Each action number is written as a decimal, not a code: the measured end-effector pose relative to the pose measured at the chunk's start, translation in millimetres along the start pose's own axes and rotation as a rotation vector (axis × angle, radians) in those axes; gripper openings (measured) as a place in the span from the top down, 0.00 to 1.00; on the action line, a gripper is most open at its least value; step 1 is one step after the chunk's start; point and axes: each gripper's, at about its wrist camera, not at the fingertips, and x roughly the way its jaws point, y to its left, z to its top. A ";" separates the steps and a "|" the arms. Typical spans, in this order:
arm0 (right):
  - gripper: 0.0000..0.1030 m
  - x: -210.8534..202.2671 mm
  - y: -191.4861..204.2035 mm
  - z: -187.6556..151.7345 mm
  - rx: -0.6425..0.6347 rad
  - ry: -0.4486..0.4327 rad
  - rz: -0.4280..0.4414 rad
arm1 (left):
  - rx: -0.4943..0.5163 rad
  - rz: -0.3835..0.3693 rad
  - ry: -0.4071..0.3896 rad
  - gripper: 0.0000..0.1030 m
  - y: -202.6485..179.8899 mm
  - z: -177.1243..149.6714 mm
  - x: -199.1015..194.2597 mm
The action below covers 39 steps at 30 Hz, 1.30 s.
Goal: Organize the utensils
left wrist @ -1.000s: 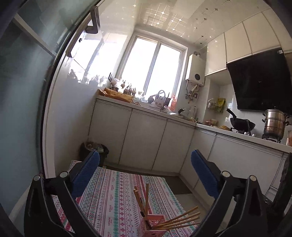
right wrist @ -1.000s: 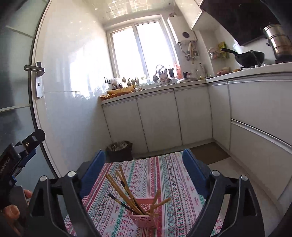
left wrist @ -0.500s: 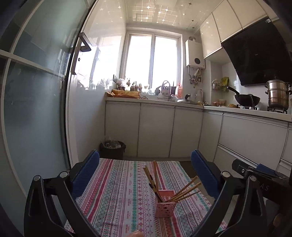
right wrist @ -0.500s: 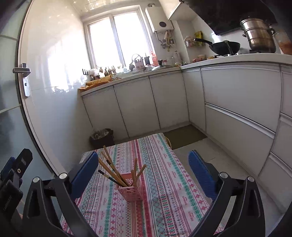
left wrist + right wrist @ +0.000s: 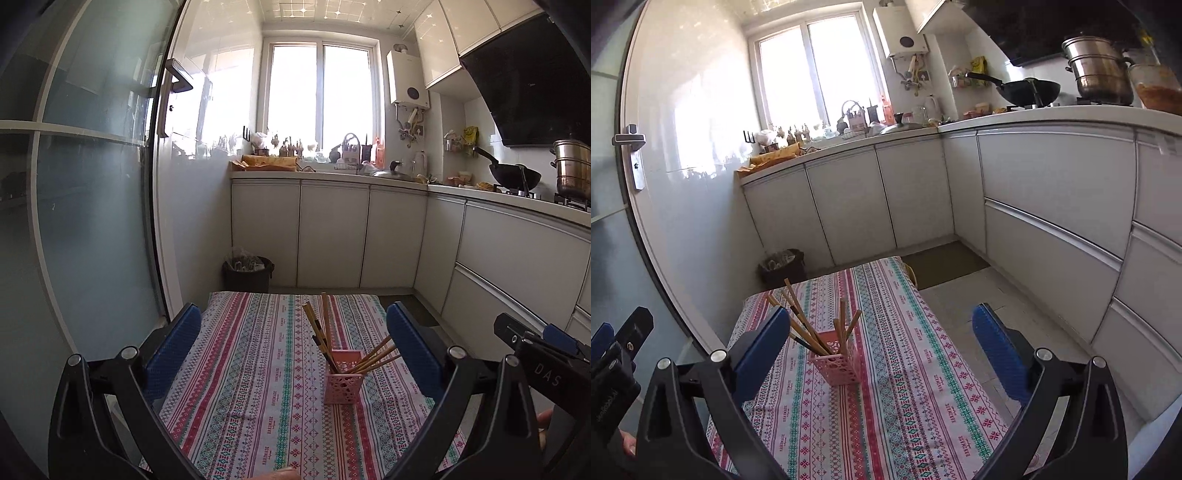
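Pink perforated holder [image 5: 342,376] stands on the patterned tablecloth [image 5: 258,369], chopsticks [image 5: 325,334] upright inside, ahead of both spread, empty grippers: left gripper [image 5: 293,350], right gripper [image 5: 881,349]. Chopsticks lie gathered; no loose utensil shows.

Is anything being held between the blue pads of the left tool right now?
No, the left gripper is open with nothing between its blue pads; the chopsticks stand in the pink holder beyond.

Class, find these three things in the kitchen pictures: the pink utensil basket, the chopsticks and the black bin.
pink utensil basket [image 5: 342,384]: left wrist view, on its front lattice wall.
chopsticks [image 5: 805,328]: right wrist view, midway along one leaning stick.
black bin [image 5: 246,277]: left wrist view, on its side wall.
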 end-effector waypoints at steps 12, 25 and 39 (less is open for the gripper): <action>0.07 -5.4 -4.7 1.9 0.000 0.009 -0.011 | -0.001 -0.004 0.033 0.07 -2.0 1.2 -0.2; 0.07 -6.1 -7.3 0.1 0.010 0.025 -0.003 | -0.015 -0.034 0.069 0.07 -1.0 1.3 1.1; 0.07 -5.9 -6.1 -0.9 0.003 0.033 0.004 | -0.003 -0.040 0.076 0.07 -2.0 1.2 2.1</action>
